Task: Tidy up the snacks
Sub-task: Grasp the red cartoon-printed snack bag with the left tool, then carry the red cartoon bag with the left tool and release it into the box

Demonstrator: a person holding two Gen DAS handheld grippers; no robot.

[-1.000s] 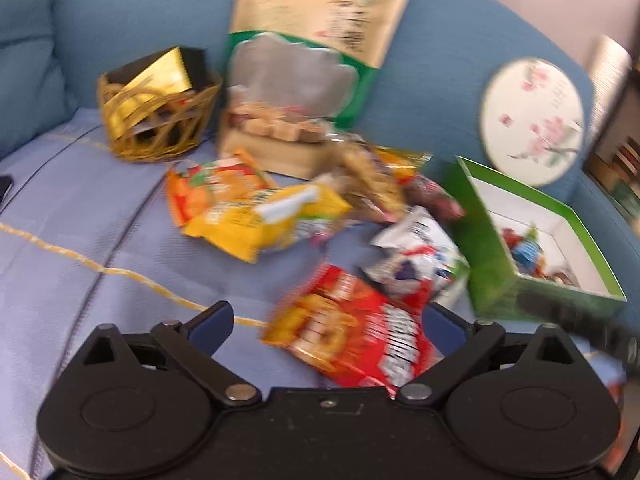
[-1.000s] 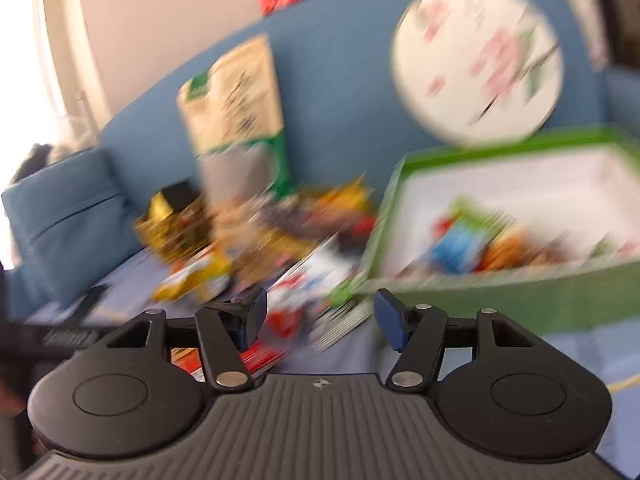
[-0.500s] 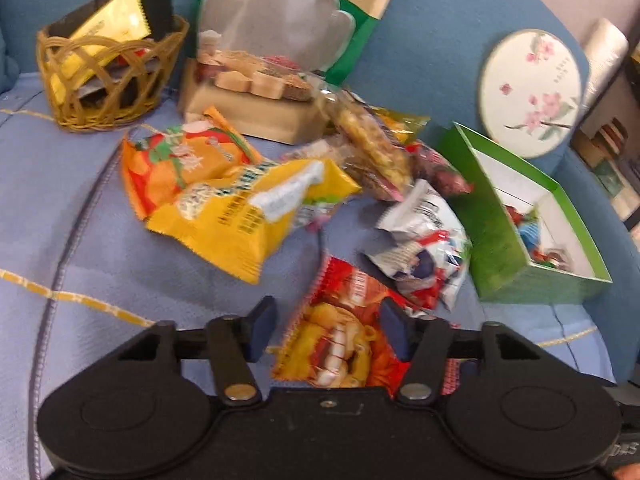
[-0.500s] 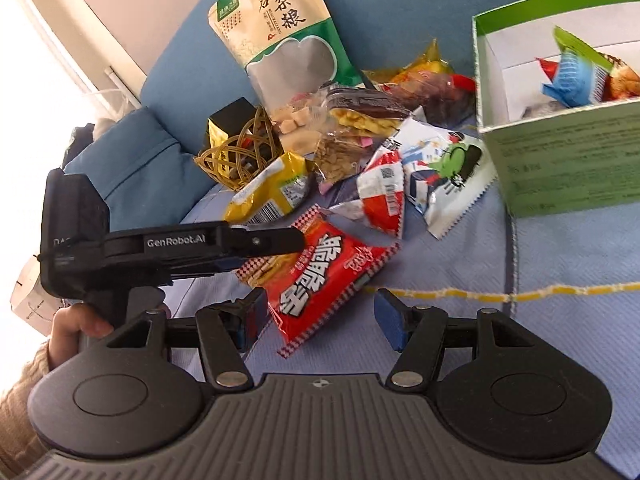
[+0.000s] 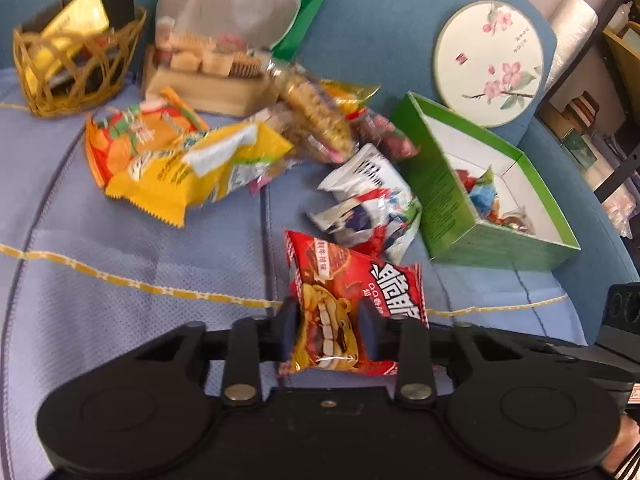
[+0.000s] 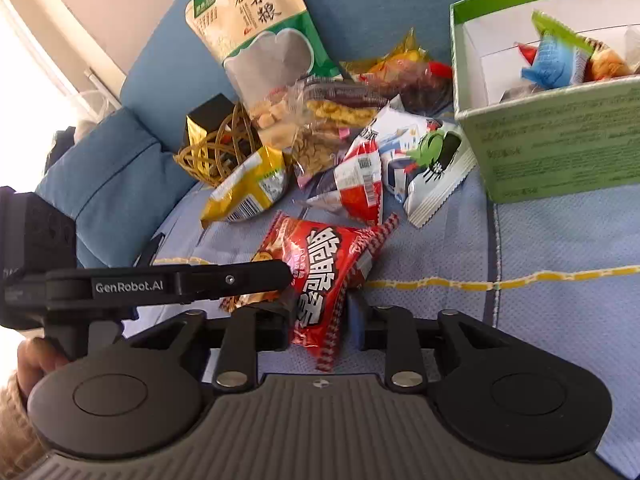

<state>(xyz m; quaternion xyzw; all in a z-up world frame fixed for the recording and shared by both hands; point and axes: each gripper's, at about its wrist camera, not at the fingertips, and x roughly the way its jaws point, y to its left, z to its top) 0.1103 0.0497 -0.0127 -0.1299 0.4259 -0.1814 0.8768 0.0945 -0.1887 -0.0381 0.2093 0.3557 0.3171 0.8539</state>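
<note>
A red snack packet [image 5: 340, 280] lies on the blue sofa seat, bunched up between both grippers. My left gripper [image 5: 328, 330] has its jaws closing, and both pads press the packet's near end. In the right wrist view that left gripper [image 6: 280, 278] comes in from the left onto the red packet [image 6: 320, 256]. My right gripper [image 6: 318, 320] is closing too, pinching the packet's crimped corner. A green box [image 5: 448, 184] with a few small snacks inside stands open to the right.
More snack packets are heaped behind: a yellow one [image 5: 192, 172], a white one [image 5: 368, 200] and a tall grain bag [image 5: 240, 12] against the backrest. A wicker basket [image 5: 76, 76] sits far left. A round floral disc [image 5: 488, 64] leans beside a shelf [image 5: 616, 80].
Both pairs of jaws have narrowed from wide apart onto the red packet, which now stands crumpled and partly lifted. The left gripper has come in closer over it.
</note>
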